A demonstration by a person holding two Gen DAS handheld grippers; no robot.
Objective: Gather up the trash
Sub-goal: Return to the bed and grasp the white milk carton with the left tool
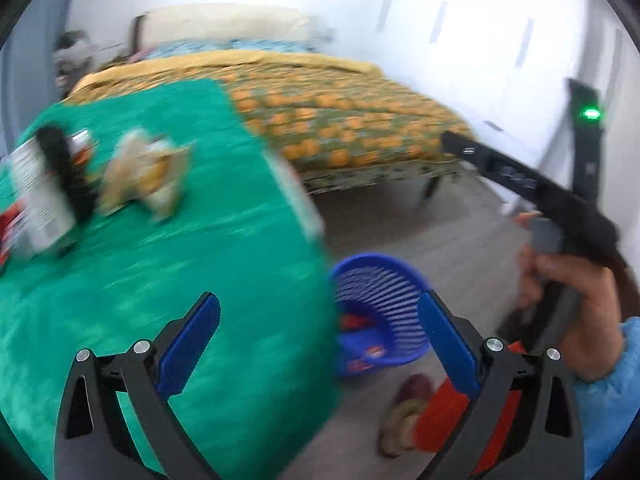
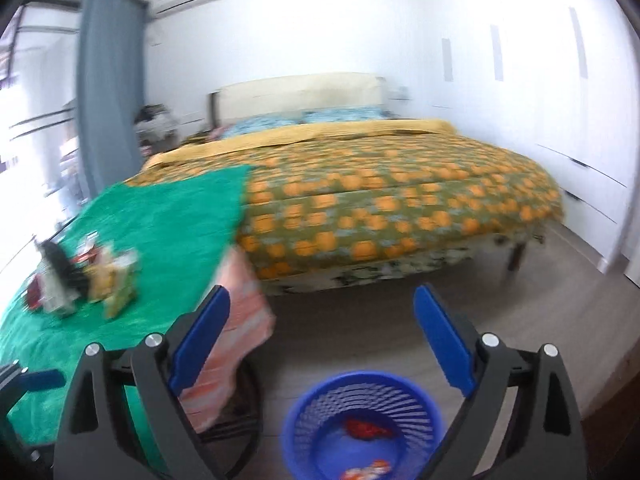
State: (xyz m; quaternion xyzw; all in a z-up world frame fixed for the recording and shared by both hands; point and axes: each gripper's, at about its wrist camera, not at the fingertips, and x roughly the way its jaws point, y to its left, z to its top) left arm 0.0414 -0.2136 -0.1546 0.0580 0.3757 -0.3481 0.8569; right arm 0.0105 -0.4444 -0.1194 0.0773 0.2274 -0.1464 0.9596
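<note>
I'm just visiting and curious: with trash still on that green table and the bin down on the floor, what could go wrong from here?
The trash pile sits well back on the green tablecloth, so a snagged cloth could drag it all off. The blue bin stands on the floor past the table edge, so a piece dropped early could miss it. Both views are blurred; the open left gripper and right gripper may close off target.

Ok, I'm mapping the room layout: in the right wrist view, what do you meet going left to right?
Pile of trash on the green table → hanging pink striped cloth → blue bin on the floor → white wardrobe.
</note>
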